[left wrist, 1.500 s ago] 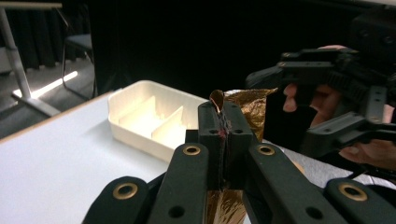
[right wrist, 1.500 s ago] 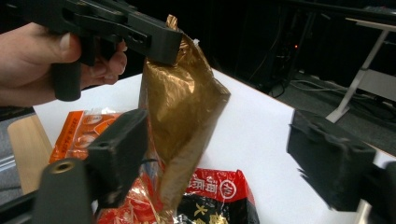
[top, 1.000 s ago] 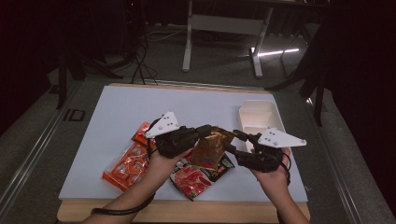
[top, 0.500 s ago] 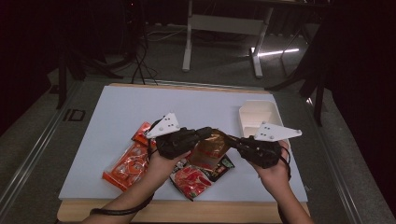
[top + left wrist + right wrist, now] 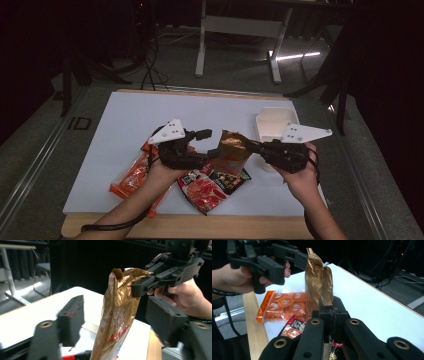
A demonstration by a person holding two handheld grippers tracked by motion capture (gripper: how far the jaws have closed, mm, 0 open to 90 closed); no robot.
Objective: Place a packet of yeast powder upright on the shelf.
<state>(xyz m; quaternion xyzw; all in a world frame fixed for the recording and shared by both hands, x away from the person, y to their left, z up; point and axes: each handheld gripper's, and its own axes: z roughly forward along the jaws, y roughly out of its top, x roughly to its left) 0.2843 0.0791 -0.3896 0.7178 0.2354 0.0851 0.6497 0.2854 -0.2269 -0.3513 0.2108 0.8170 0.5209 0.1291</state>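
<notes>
- A crinkled gold-brown foil bag [image 5: 233, 146] is held up above the white table [image 5: 125, 120], between the two grippers, over a red snack packet [image 5: 210, 185] that lies flat near the front edge.
- The bag is seen to be tall and narrow, its foil creased and shiny, with red lettering low on one face [image 5: 113, 336]; its top is torn open and gapes.
- The right gripper [image 5: 257, 147] is pressed together on one edge of the bag — in the right gripper view the jaws are seen closed on the foil [image 5: 323, 290], with no gap between them.
- The left gripper [image 5: 212, 152] is spread: in the left gripper view its two jaws stand wide apart to either side of the bag, and no contact with the foil can be made out.
- The orange packet [image 5: 284, 306] of round snacks is shown clearly in the right gripper view, lying flat beside the left hand [image 5: 239, 277]; from above it is half hidden by that hand.
- A white open box [image 5: 272, 125] at the table's right side is seen from above, just behind the right gripper.
</notes>
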